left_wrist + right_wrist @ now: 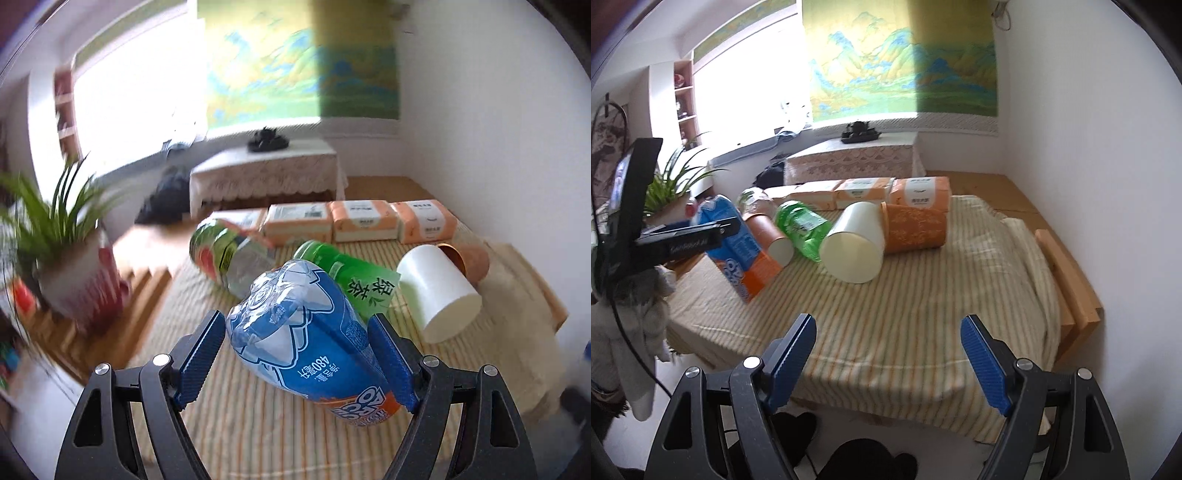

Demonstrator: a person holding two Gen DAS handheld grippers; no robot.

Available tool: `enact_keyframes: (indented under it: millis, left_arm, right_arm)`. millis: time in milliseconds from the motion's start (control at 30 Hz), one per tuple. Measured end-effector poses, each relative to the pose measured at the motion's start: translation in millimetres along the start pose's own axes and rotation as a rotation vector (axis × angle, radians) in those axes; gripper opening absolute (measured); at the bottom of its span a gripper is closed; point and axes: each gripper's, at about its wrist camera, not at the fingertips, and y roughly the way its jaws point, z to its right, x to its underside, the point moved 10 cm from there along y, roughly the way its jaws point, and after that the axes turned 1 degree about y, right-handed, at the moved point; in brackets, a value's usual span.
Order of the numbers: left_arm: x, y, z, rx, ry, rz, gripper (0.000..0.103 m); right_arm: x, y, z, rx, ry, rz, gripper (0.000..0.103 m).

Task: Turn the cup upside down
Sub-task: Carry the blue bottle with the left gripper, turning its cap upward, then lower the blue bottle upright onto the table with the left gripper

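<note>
Left wrist view: left gripper (295, 332) is clasping the blue bottle (314, 332) at frame centre; white cup (436, 291) is lying sideways, right. Right gripper (888, 339) is gaping, empty.

The blue-and-orange labelled clear plastic bottle (314, 332) is showing "480", upside down among Chinese characters, and part of a large white word above its orange band. The green plastic bottle's (354, 280) label is reading "绿茶". The orange tissue packs' (362, 221) print is staying too blurred to read.
</note>
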Motion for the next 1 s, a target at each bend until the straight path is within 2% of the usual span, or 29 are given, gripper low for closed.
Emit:
enact_keyframes:
  millis: [200, 300, 400, 533, 767, 800, 867, 1000]
  left_arm:
    - [1, -4, 24, -0.061, 0.203, 0.106, 0.082]
    - [2, -2, 35, -0.073, 0.272, 0.133, 0.082]
    - [3, 0, 44, -0.06, 0.296, 0.154, 0.082]
    - [5, -4, 52, -0.037, 0.291, 0.183, 0.082]
    - [16, 1, 57, 0.107, 0.195, 0.136, 0.085]
    - [16, 1, 56, 0.122, 0.182, 0.132, 0.085]
    - [16, 0, 54, 0.147, 0.159, 0.133, 0.096]
    - [14, -3, 50, 0.181, 0.116, 0.139, 0.098]
  right_arm:
    - [1, -1, 8, 0.026, 0.042, 0.012, 0.077]
    - [1, -2, 8, 0.038, 0.045, 0.015, 0.077]
    - [0, -3, 8, 0.043, 0.051, 0.017, 0.077]
    - [0, -4, 8, 0.046, 0.054, 0.016, 0.077]
    - [-1, -5, 8, 0.057, 0.056, 0.017, 0.077]
    - [-1, -5, 8, 0.057, 0.056, 0.017, 0.077]
    - [-1, -4, 7, 0.055, 0.056, 0.016, 0.077]
    - [-2, -3, 5, 0.053, 0.053, 0.016, 0.077]
